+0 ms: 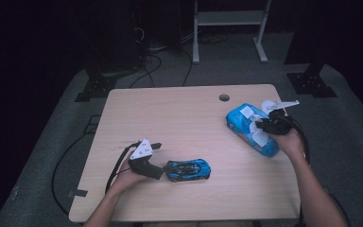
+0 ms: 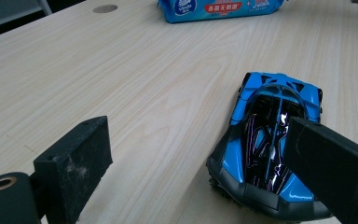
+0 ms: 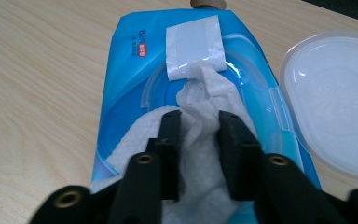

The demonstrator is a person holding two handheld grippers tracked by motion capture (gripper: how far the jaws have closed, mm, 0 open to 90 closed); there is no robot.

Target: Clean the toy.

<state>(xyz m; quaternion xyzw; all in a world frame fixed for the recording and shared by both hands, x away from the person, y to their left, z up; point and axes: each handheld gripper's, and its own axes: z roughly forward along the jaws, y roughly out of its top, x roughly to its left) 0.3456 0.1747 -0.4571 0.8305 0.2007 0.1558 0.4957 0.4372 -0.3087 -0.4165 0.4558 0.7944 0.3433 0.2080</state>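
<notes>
A pale wooden tabletop (image 1: 189, 123) seen from above, with a person's forearms coming in from the near edge, each hand holding a two-fingered black gripper.

The landmark is a blue pack of wet wipes (image 1: 251, 128), lying near the tabletop's far right edge, just right of a small round hole (image 1: 224, 98) in the wood. The pack's clear plastic lid (image 3: 335, 100) is flipped open to the side, and its white seal sticker (image 3: 195, 46) is peeled back. A white wipe (image 3: 200, 121) stands up out of the pack's opening, crumpled and partly pulled out.

The right gripper (image 1: 269, 124) sits directly over the pack. In the right gripper view its fingers (image 3: 170, 140) stand on either side of the raised wipe, close together with the wipe bunched between them; they appear to be pressing on it, though a narrow gap of wipe shows between them.

Well away from the pack, toward the near left, lies a blue and black toy car (image 1: 189, 169), on its wheels on the bare wood. The left gripper (image 1: 158, 171) rests at the car's end farthest from the pack. Its fingers (image 2: 79, 163) are wide apart; one is beside open tabletop, the other in front of the car's side, and they do not grip it.
</notes>
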